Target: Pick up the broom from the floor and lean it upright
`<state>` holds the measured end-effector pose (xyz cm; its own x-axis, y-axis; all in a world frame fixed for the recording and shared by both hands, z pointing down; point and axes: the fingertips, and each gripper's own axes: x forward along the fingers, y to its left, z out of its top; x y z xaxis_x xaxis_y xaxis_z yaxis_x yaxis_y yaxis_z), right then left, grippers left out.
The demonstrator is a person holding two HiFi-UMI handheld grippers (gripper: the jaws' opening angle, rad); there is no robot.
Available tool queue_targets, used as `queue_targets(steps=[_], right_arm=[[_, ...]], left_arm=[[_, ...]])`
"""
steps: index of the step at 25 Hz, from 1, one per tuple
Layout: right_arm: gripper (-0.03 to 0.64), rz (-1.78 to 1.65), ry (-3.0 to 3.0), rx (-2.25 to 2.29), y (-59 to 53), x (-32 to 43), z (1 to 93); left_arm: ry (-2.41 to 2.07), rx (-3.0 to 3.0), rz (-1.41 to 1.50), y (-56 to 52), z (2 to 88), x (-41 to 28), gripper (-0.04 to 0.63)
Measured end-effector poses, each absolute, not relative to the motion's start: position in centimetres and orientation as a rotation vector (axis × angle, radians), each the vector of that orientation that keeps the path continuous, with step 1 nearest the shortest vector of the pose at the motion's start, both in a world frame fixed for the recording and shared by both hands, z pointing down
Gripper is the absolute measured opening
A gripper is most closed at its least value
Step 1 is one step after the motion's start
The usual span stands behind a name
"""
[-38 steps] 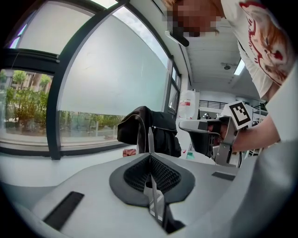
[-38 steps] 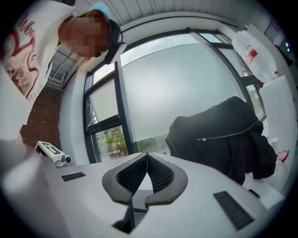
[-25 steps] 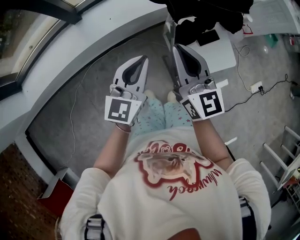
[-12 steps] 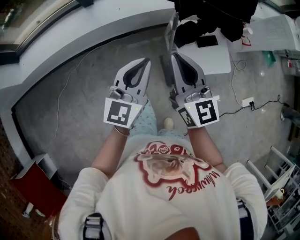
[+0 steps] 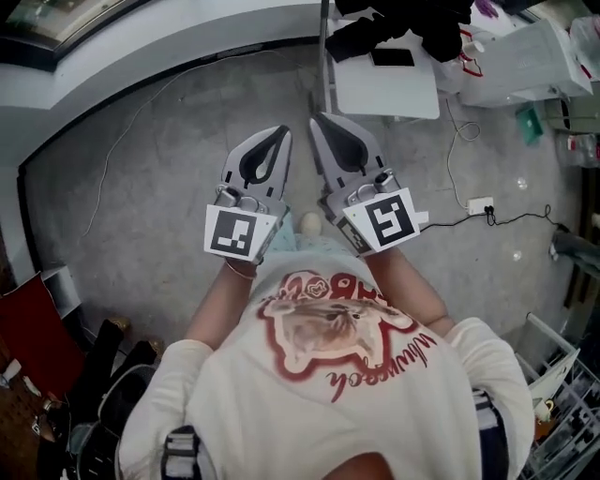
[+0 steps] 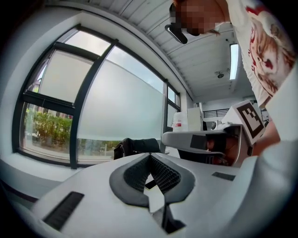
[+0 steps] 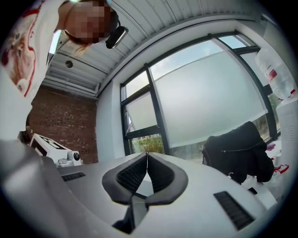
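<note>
No broom shows in any view. My left gripper (image 5: pixel 281 132) and right gripper (image 5: pixel 316 120) are held side by side at waist height over the grey floor (image 5: pixel 169 159), both pointing level toward the white table (image 5: pixel 384 89). Each is shut, tips touching, with nothing between the jaws. In the left gripper view the shut left gripper (image 6: pixel 150 156) faces a big window, and the right gripper's body (image 6: pixel 200 139) shows beside it. In the right gripper view the right gripper (image 7: pixel 147 154) is shut in front of the window and a black garment (image 7: pixel 240 148).
Black clothes (image 5: pixel 403 23) and a phone (image 5: pixel 392 57) lie on the table. A power strip (image 5: pixel 479 205) with cables lies on the floor at right. A red box (image 5: pixel 33 328) and a black bag (image 5: pixel 112 394) sit at lower left, a wire rack (image 5: pixel 562 375) at lower right.
The person has walked and turned. Both grippers travelled together, still shut and empty. The table now lies straight ahead, and the red box and a black bag have come into view at left.
</note>
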<state>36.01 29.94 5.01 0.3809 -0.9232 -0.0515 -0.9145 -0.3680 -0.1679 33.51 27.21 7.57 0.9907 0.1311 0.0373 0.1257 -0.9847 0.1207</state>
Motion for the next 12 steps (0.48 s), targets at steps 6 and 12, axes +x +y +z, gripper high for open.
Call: queue_targets(steps=[6,12], right_arm=[[0.025,-0.028,1.736,-2.389,32.1,29.5,2.5],[0.025,0.037,1.789,-2.380,31.2,24.7,0.2]], left_arm=[[0.155,3.094,0.007,28.5,3.6,27.0,0.021],[0.153,3.103,0.032,27.2,2.8,22.2,0.021]])
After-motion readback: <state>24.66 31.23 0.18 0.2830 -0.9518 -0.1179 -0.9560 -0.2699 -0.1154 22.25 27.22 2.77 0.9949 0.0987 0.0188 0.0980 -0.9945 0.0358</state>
